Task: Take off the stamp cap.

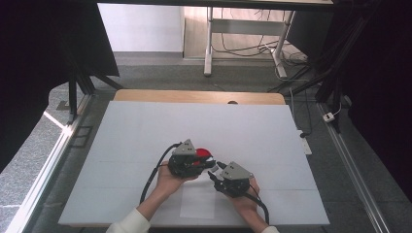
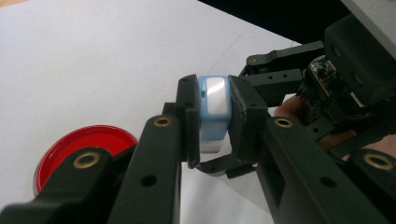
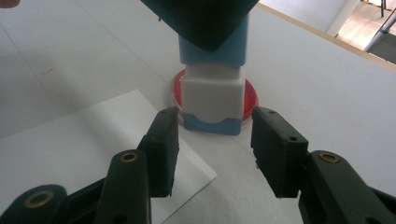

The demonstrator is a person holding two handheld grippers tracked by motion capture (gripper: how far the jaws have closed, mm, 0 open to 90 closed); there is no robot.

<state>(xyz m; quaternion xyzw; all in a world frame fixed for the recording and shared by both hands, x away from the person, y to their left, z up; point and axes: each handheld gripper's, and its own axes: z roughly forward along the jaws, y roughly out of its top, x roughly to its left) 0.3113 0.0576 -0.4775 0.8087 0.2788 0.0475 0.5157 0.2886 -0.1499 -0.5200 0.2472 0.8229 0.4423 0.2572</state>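
Observation:
A small blue-and-white block (image 2: 212, 126) sits clamped between the jaws of my left gripper (image 2: 214, 93), which is shut on it. In the right gripper view the block (image 3: 214, 93) hangs end-down over a round red dish (image 3: 250, 95) on the table. My right gripper (image 3: 212, 128) stands open, one jaw on each side of the block's lower blue end, with a small gap to the block on the right side. From above, the left gripper (image 1: 210, 164) and right gripper (image 1: 214, 174) meet tip to tip beside the red dish (image 1: 203, 153).
A white sheet of paper (image 1: 198, 201) lies near the front edge, under my right gripper's jaws (image 3: 107, 121). The white table cover (image 1: 145, 131) stretches wide to the left, right and back. A wooden edge (image 1: 194, 95) borders it at the far side.

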